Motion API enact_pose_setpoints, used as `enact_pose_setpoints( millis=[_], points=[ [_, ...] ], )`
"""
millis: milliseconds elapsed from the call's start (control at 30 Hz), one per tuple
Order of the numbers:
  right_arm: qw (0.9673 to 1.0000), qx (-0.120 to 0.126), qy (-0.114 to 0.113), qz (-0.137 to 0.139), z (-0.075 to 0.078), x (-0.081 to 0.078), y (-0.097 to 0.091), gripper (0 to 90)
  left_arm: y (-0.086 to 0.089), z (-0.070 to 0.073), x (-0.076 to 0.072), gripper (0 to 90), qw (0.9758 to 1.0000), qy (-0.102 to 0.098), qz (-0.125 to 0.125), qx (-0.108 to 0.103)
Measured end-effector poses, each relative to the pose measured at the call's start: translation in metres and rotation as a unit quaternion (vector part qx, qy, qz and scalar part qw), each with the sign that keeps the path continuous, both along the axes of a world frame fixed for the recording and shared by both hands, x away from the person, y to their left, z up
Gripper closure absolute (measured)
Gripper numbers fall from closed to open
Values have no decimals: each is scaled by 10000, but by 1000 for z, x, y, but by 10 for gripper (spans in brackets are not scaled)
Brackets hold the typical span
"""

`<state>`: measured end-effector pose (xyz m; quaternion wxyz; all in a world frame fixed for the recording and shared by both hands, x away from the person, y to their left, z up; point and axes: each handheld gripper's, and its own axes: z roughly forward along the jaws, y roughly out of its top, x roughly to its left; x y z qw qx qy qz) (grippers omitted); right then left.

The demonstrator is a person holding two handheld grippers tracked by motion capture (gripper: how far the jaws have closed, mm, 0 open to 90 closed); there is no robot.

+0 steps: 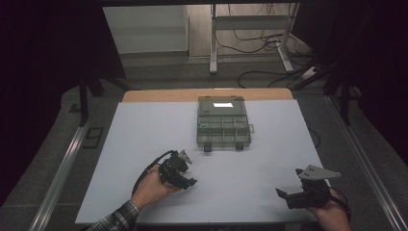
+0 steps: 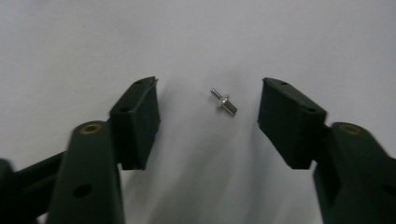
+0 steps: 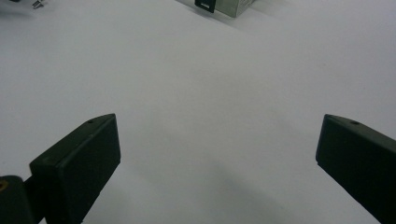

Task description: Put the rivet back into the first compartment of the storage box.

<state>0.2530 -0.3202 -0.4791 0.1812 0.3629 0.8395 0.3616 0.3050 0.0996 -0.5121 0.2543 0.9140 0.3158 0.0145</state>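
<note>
The organizer box [image 1: 223, 123] holds contents too small to tell in the high view, and the right gripper view cuts it off at the top edge. Beside the left gripper [image 1: 188, 182], the small metal pin [image 2: 223, 101] cannot be made out from above.

High view looks down on the table [image 1: 144, 125]; gripper views skim it closely between their jaws

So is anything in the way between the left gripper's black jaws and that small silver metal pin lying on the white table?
Nothing visible. The small silver metal pin lies on the bare white table between the left gripper's open jaws, touching neither.
</note>
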Motion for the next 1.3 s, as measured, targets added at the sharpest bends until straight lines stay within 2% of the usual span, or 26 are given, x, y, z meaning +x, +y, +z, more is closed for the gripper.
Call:
enact_pose_setpoints(
  millis=[33, 200, 367, 500, 567, 700, 967, 1300],
  points=[
    [10000, 0, 1, 1, 0, 0, 0, 2, 0, 1, 2, 428, 9996, 10, -180, 207],
    [10000, -13, 17, 8, 0, 0, 0, 2, -7, -1, 5, 590, 9991, 97, -308, 290],
    [10000, -20, 26, 11, -1, 0, 0, 2, -11, 0, 5, 696, 9980, -69, -338, 528],
    [10000, -19, 28, 11, -1, 0, 0, 2, -15, 1, 1, 796, 9969, -108, -466, 621],
    [10000, -20, 30, 10, -1, 0, 0, 2, -16, 1, 1, 812, 9967, -129, -457, 662],
    [10000, -24, 26, 13, -1, 0, 0, 2, -13, 1, 4, 820, 9978, 4, -403, 523],
    [10000, -23, 23, 16, -1, 0, 0, 2, -10, 2, 8, 826, 9982, 209, -405, 387],
    [10000, -16, 18, 10, 0, 0, 0, 2, -1, 13, 13, 825, 9994, 147, -277, 147]
  ],
)
